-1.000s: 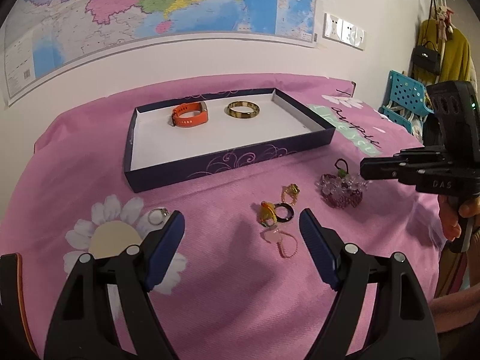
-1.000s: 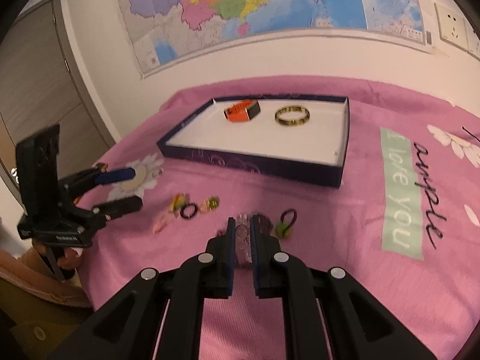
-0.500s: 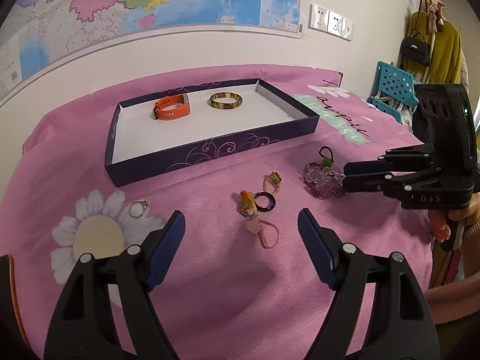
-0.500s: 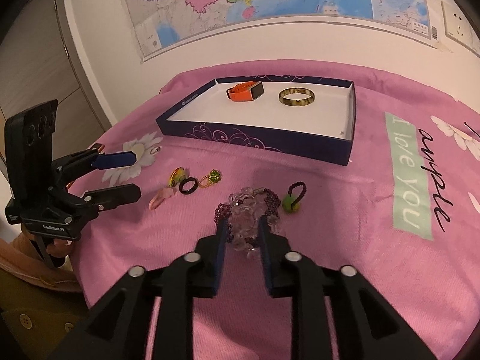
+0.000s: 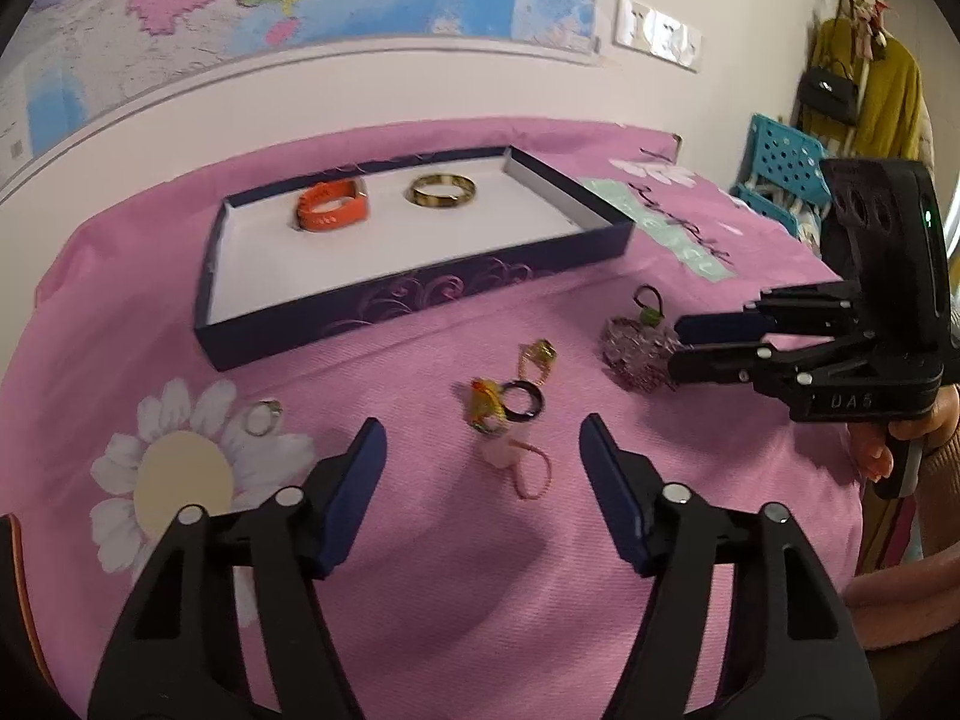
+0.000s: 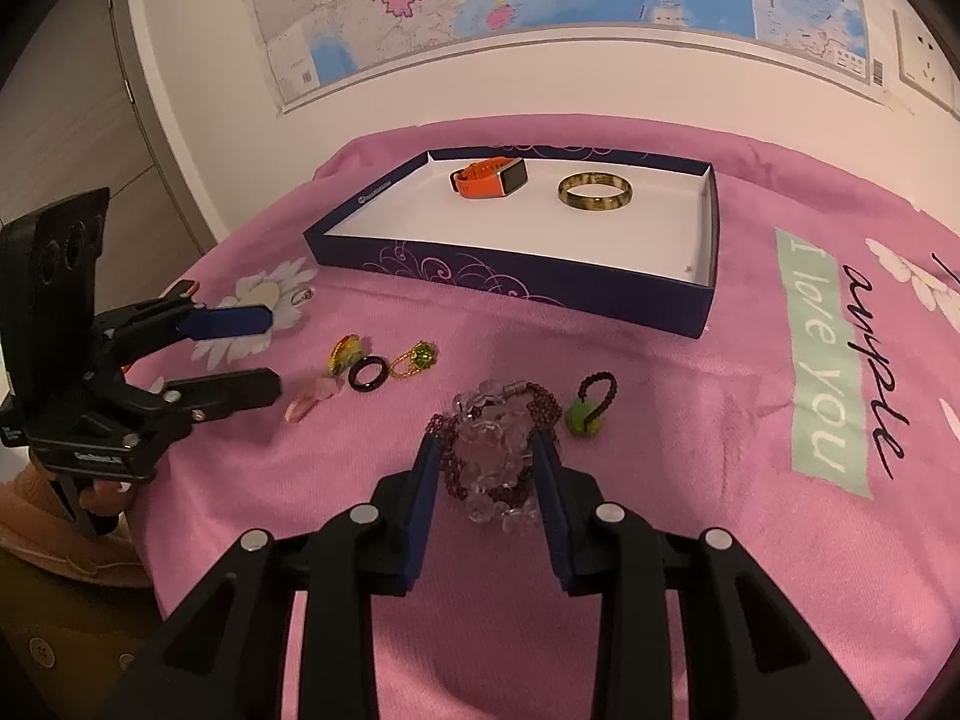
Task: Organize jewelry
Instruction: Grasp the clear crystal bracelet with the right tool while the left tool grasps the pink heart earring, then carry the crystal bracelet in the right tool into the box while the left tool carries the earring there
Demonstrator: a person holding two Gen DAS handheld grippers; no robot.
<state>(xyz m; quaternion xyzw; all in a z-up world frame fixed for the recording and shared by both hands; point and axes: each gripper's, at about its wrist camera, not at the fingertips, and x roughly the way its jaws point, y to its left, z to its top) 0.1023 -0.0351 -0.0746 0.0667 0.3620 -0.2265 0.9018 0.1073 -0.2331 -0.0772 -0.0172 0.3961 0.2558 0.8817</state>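
Note:
A dark blue box [image 5: 420, 288] at the back of the pink cloth holds an orange watch band [image 5: 330, 213] and a gold bangle [image 5: 443, 191]. My right gripper [image 6: 485, 444] stands open astride a purple and clear bead bracelet [image 6: 489, 450], with its fingers on either side of it. A green bead on a dark loop [image 6: 585, 414] lies just right of it. My left gripper [image 5: 483, 423] is open and its jaws are closing. A pink ring [image 5: 519, 462] lies between its tips, and a yellow ring [image 5: 483, 405] and a black ring [image 5: 522, 402] lie just beyond them.
A green-and-gold ring [image 5: 537, 355] lies past the black one, and a silver ring [image 5: 261, 419] rests on the daisy print at left. The cloth drops off at the near edge. A blue crate [image 5: 780, 162] and hanging coats stand at right, with a map on the wall behind.
The right jaws went from nearly shut to apart and now straddle the bead bracelet. The left jaws narrowed a little, and the left gripper edged closer to the rings.

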